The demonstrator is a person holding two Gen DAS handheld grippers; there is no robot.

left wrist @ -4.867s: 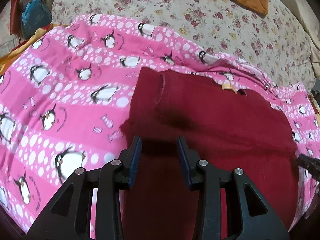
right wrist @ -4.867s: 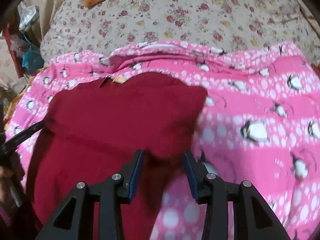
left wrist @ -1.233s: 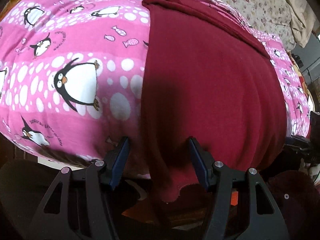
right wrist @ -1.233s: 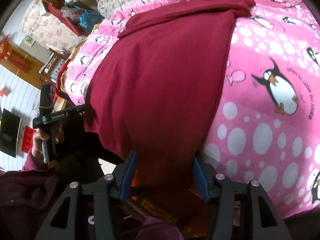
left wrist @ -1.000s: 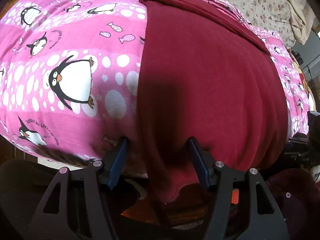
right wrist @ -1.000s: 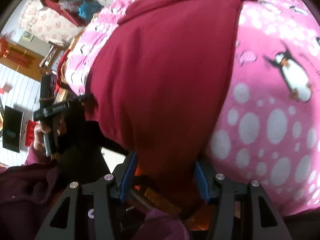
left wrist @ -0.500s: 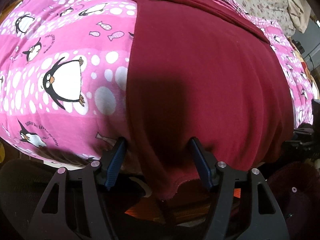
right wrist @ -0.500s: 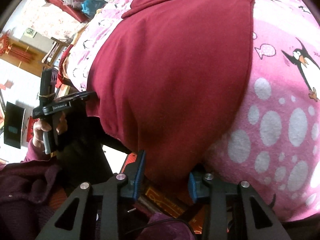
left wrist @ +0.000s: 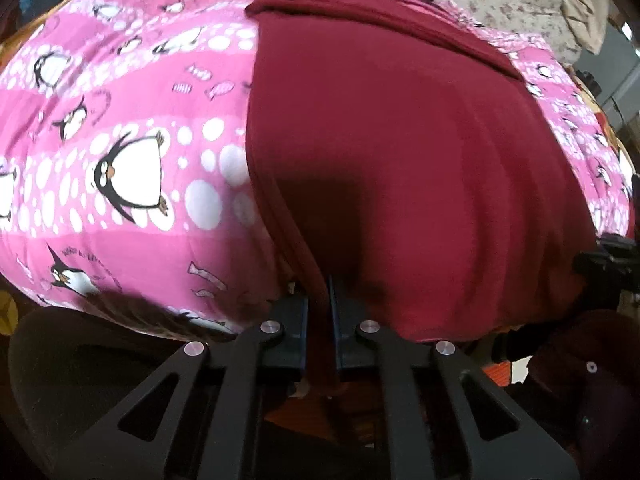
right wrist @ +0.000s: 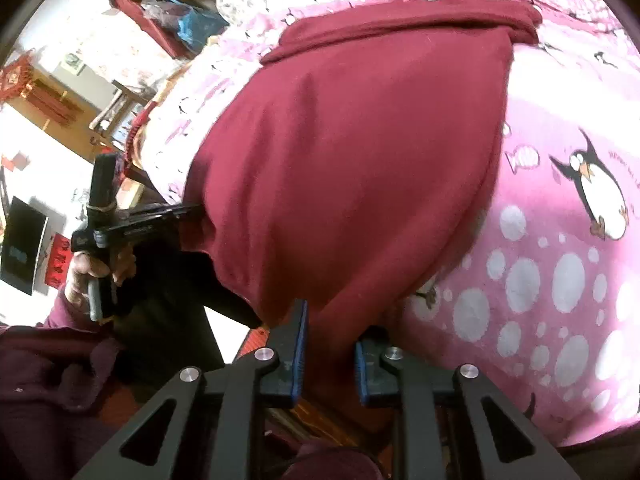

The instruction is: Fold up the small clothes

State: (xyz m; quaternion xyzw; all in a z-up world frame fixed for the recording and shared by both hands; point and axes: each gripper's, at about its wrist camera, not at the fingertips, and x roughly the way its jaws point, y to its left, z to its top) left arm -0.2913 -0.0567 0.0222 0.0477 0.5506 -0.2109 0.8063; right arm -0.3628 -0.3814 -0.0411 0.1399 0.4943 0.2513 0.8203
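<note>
Garment, lengthwise away, hem nearest

My garment is matt dark-red knit cloth, softly ribbed. The pink penguin blanket under it looks fleecy, matt. My tongs' arms are matt black plastic with bright metal rivets; pads blue, ridged.
</note>
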